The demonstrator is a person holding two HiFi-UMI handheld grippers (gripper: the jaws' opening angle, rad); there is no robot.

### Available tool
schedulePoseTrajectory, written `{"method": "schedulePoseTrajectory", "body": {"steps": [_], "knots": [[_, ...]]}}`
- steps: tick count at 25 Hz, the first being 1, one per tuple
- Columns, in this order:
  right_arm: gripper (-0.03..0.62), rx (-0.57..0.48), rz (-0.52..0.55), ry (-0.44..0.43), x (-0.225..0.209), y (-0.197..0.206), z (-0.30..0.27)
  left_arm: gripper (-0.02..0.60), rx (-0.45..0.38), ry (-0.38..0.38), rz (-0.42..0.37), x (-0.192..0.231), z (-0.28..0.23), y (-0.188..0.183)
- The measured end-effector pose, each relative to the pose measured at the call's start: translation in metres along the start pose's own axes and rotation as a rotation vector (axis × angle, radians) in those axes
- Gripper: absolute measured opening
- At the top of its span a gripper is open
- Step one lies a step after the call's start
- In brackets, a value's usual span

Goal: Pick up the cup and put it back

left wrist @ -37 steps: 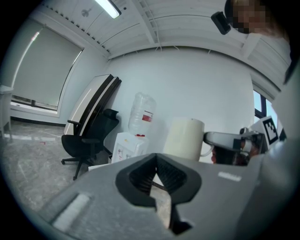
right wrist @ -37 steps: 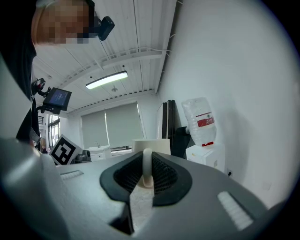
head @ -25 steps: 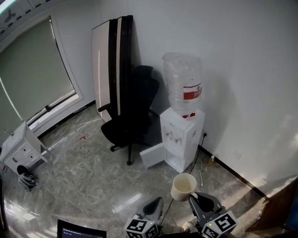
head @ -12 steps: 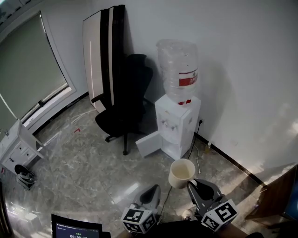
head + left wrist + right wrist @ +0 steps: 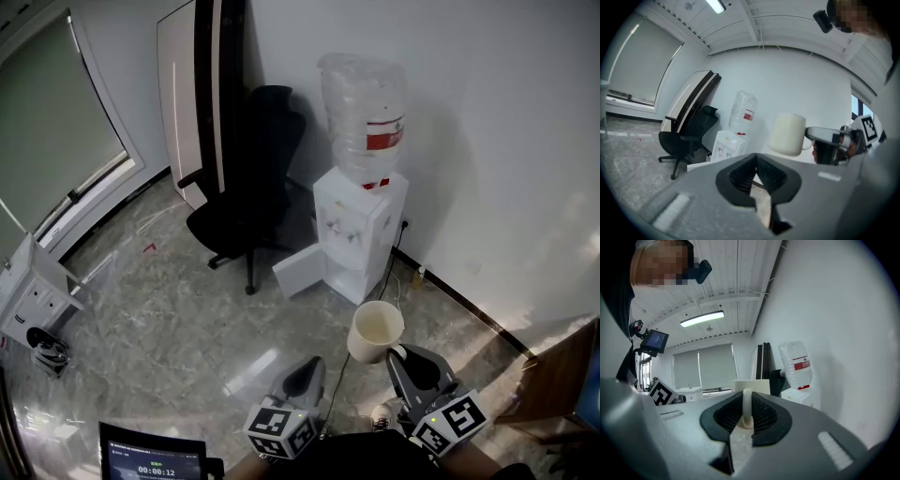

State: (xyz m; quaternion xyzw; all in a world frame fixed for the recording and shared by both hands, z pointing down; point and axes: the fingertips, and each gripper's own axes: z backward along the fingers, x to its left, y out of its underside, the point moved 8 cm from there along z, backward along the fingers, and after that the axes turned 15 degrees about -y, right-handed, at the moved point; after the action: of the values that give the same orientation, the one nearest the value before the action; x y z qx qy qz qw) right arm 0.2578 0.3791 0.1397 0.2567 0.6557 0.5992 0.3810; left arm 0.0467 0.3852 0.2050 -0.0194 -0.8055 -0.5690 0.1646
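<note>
Marble floor [image 5: 169, 319], water dispenser [image 5: 359, 234], black chair [image 5: 248, 187] by white wall. Right gripper [image 5: 401, 356] clamps cup [image 5: 375, 331] handle, cup in air. Left gripper [image 5: 309, 371] alongside, jaws together, empty.

A cream cup [image 5: 377, 330] hangs above the polished grey floor [image 5: 169, 309], its handle clamped in the right gripper [image 5: 401, 356]. The left gripper [image 5: 307, 373], just beside it, carries nothing. Beyond both stand a water dispenser [image 5: 361, 225] and a black office chair [image 5: 248, 187].
</note>
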Motion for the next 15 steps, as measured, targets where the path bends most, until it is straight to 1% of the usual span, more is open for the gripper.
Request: {"method": "schedulePoseTrajectory", "body": {"steps": [4, 9, 13, 15], "knots": [[0.048, 0.006, -0.008, 0.042, 0.002, -0.001, -0.025, 0.003, 0.008, -0.001, -0.001, 0.028, -0.004, -0.01], [0.048, 0.015, -0.018, 0.069, 0.009, 0.004, -0.051, 0.003, 0.004, -0.005, -0.035, 0.058, -0.009, -0.013], [0.048, 0.037, -0.028, 0.066, 0.0, 0.008, -0.068, 0.003, 0.034, -0.004, -0.016, 0.068, -0.022, -0.011], [0.048, 0.045, -0.037, 0.062, -0.011, 0.01, -0.078, 0.003, 0.046, -0.02, -0.005, 0.075, -0.034, -0.01]]}}
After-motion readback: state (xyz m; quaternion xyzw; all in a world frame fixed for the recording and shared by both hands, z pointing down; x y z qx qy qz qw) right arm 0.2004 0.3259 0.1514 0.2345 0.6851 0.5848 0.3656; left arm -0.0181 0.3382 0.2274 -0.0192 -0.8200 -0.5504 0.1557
